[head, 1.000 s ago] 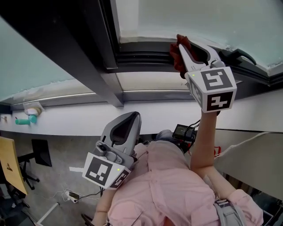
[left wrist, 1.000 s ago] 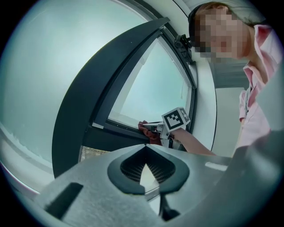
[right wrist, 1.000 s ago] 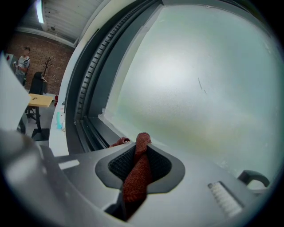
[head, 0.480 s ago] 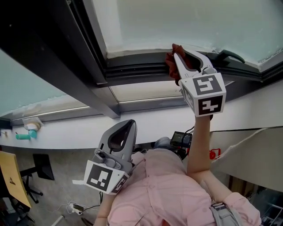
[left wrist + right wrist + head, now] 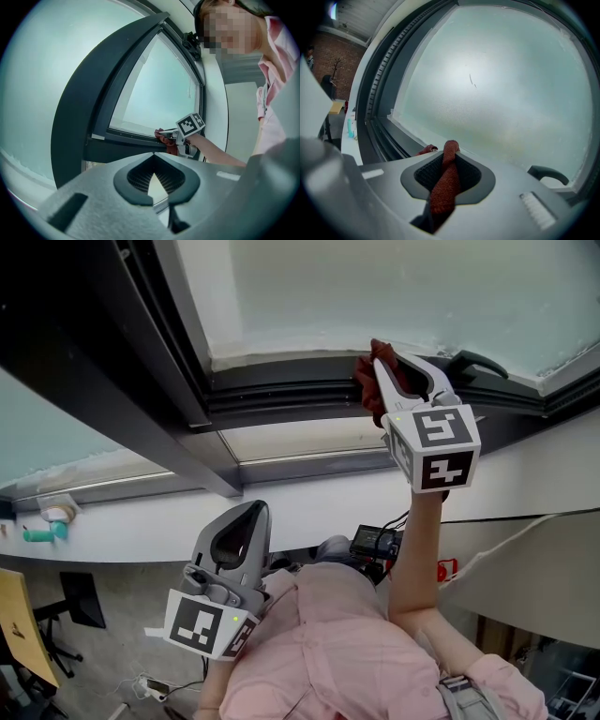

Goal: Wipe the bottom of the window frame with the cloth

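Holding the red cloth (image 5: 365, 382) at the bottom rail of the dark window frame (image 5: 272, 390), our right gripper (image 5: 378, 360) sits in the upper middle of the head view, arm stretched up toward the pane. Its own view shows the jaws clamped on the cloth. A twisted strand of it runs up between the pads at lower centre. The free end pokes out past the tips and meets the rail just below the frosted glass (image 5: 375, 287). A black handle (image 5: 478, 360) lies on the frame just to the right of that gripper.

Our left gripper (image 5: 251, 509) hangs low in the lower left of the head view, well apart from the window and close to our pink shirt (image 5: 328, 652). Its view shows the jaw tips together with nothing between them. A white sill (image 5: 281, 507) runs across the middle of the head view, below the frame.
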The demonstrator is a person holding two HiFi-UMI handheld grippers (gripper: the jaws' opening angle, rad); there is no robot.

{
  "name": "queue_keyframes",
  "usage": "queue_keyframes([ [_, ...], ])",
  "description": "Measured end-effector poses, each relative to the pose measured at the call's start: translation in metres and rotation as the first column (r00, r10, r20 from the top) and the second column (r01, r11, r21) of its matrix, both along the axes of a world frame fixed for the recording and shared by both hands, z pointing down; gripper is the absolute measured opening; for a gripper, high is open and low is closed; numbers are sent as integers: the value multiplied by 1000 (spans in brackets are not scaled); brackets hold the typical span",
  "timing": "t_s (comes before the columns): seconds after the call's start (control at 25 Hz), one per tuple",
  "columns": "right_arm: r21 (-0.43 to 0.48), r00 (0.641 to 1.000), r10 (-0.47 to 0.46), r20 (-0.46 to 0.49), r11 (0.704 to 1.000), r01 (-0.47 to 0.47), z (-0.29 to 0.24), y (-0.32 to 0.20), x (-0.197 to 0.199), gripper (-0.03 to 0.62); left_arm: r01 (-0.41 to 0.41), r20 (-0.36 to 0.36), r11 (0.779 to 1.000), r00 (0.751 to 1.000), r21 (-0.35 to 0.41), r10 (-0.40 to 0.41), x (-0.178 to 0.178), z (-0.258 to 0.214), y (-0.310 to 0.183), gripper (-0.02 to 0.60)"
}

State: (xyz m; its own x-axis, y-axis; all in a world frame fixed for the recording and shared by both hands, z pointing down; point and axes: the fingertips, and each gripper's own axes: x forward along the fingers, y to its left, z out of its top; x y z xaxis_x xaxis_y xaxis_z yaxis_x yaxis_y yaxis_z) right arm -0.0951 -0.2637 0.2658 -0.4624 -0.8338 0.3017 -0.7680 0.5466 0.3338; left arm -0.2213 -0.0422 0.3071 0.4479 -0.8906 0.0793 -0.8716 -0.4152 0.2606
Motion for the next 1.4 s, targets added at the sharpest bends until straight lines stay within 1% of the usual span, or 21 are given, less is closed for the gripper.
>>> queue_keyframes([
  [0.4,2,1000,4,4,1000,-4,1,-1,4,72,2,-1,1000,1000,-10,-2,0,4,-2,-3],
  [0.8,11,999,32,-2,999,-32,-4,-2,15,72,-6,-2,1000,1000,-9,6,-1,1,-5,-3],
  [1.2,12,999,39,0,999,-39,-5,-2,17,72,27,-12,1000,1000,-1,-27,-17,-2,-11,-3],
  [1.4,13,999,54,-1,998,-54,-5,-3,22,72,24,-18,1000,1000,-2,-24,-18,-1,-13,-3],
])
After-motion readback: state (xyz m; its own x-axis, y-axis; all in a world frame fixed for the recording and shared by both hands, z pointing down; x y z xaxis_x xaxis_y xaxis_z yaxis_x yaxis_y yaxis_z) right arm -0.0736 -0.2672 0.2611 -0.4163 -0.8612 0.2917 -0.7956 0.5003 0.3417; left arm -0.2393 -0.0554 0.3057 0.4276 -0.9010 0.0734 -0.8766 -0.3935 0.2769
